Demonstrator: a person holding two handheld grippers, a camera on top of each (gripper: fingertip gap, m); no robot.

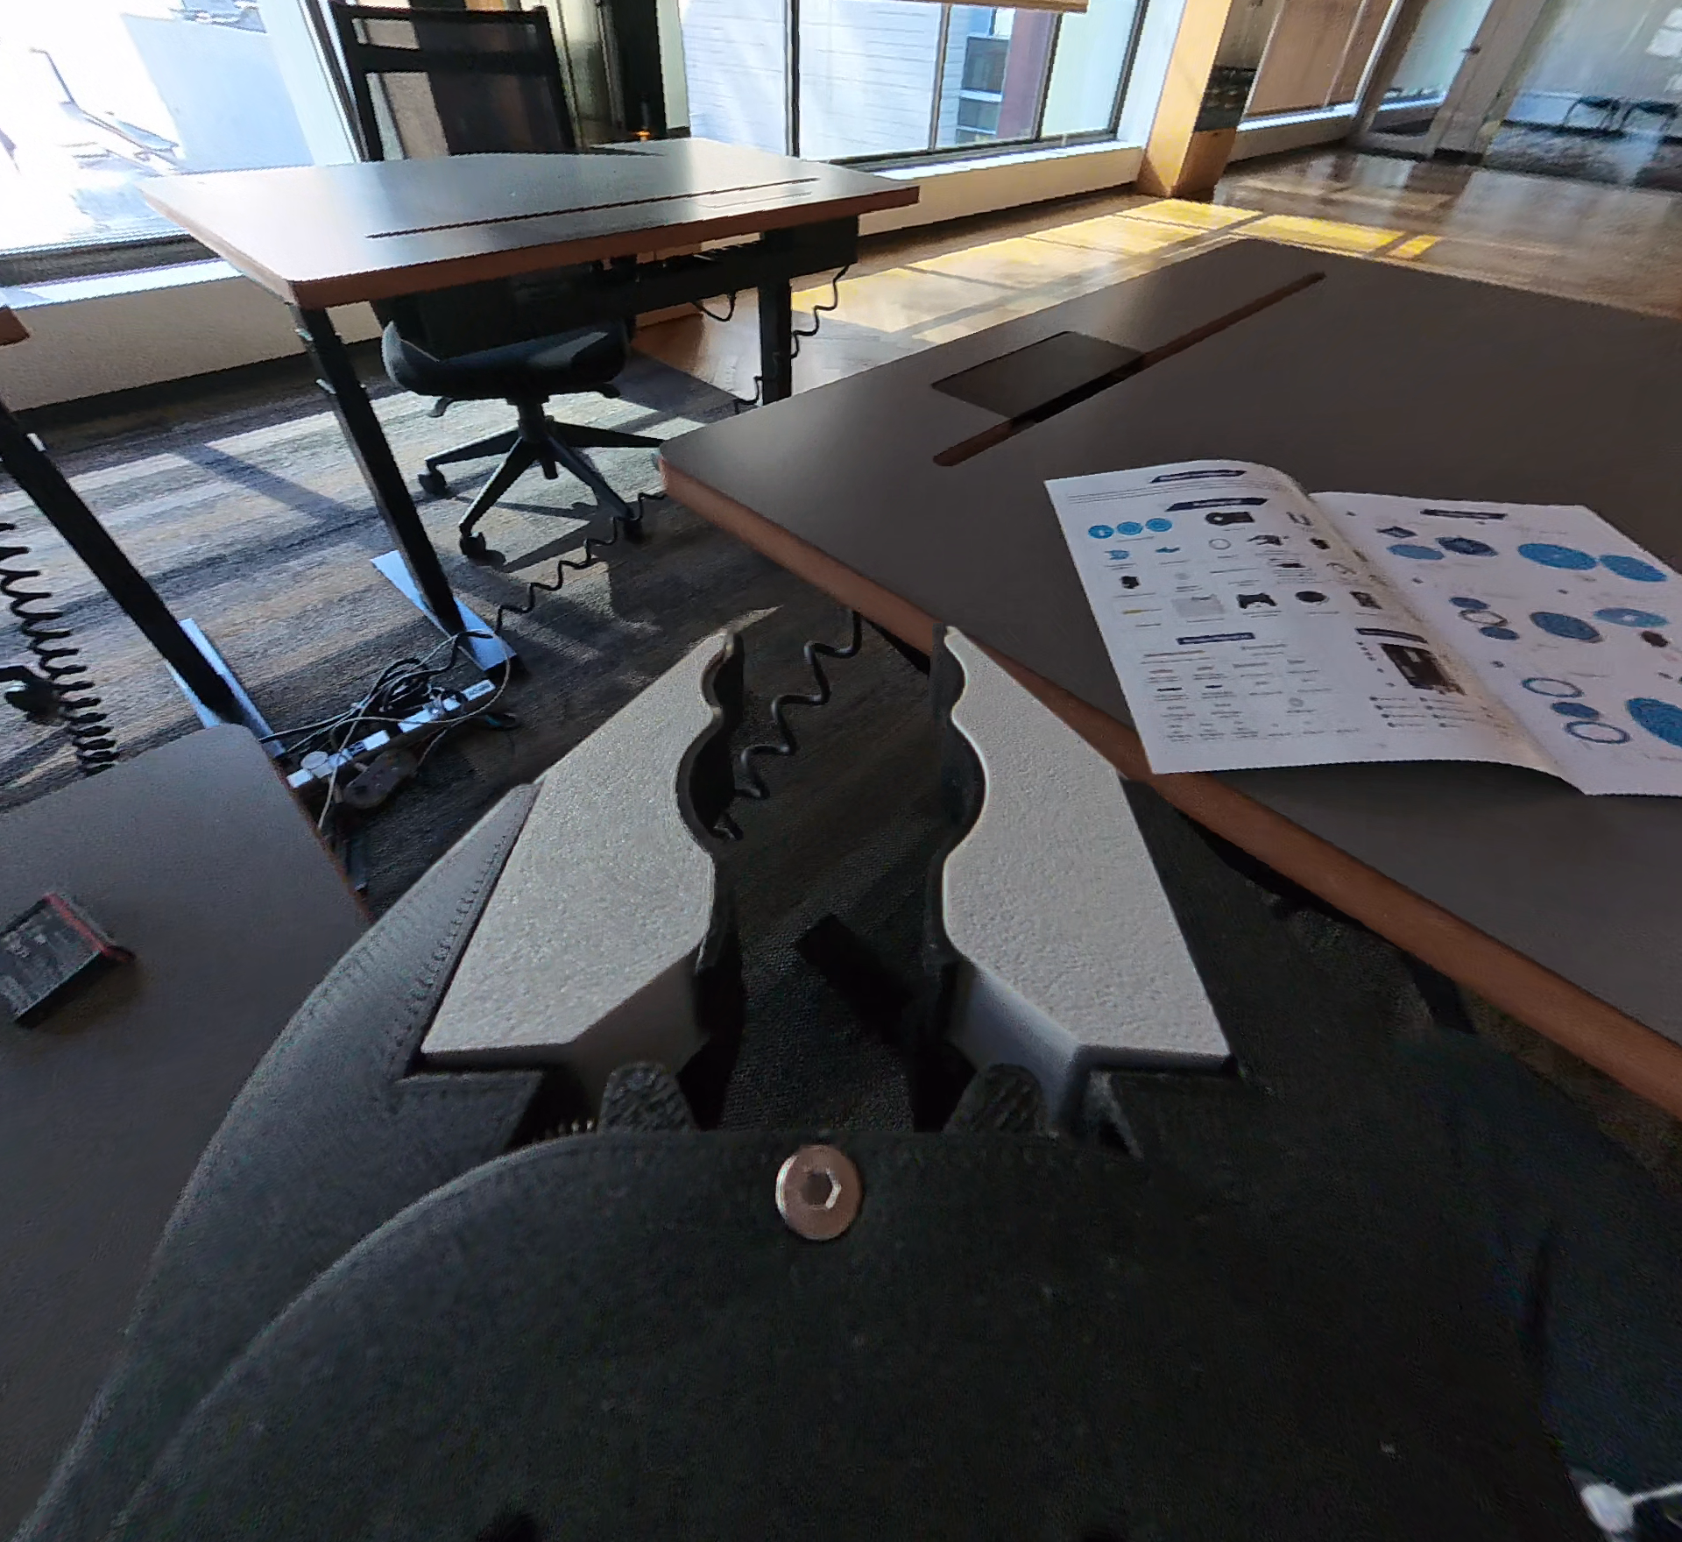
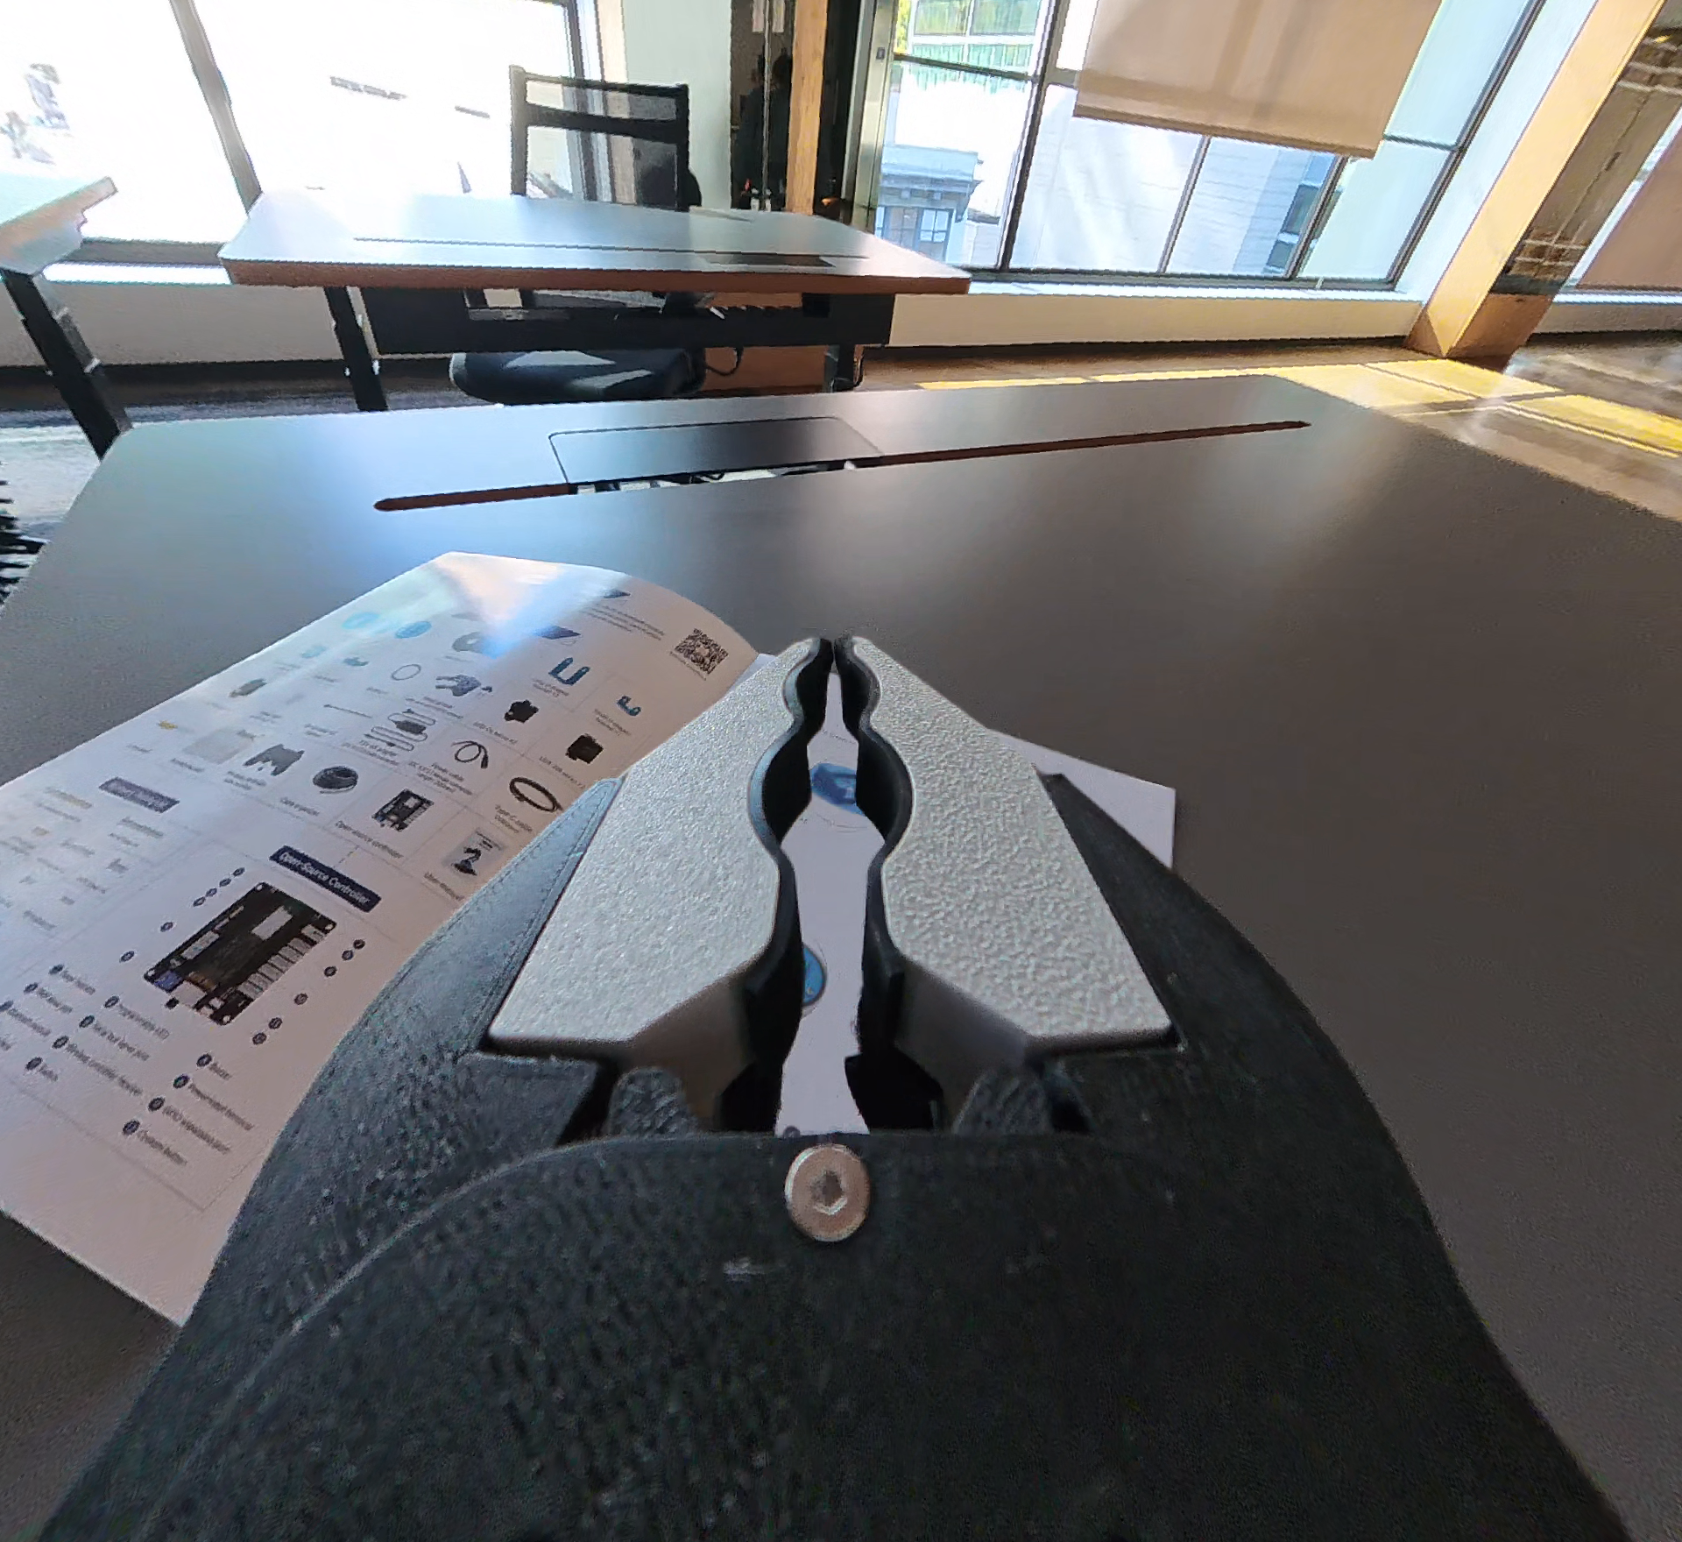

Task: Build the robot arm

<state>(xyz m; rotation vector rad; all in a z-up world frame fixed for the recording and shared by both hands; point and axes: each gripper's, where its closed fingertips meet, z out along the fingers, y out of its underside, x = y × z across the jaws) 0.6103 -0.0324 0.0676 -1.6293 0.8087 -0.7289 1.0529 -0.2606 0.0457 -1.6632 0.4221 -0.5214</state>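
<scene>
Booklet (image 2: 300,843) lies open on the surface (image 2: 1274,679) right under the pressed-together right gripper (image 2: 835,650), while the spread, empty left gripper (image 1: 837,643) hangs off its left edge.

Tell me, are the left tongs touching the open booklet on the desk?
Apart. The left wrist view shows the left tongs open over the carpet beside the desk, with the booklet lying off to their right.

Left gripper (image 1: 833,652): jaws apart, empty, centre frame over carpet; open booklet (image 1: 1365,624) on desk (image 1: 910,515), right.
</scene>
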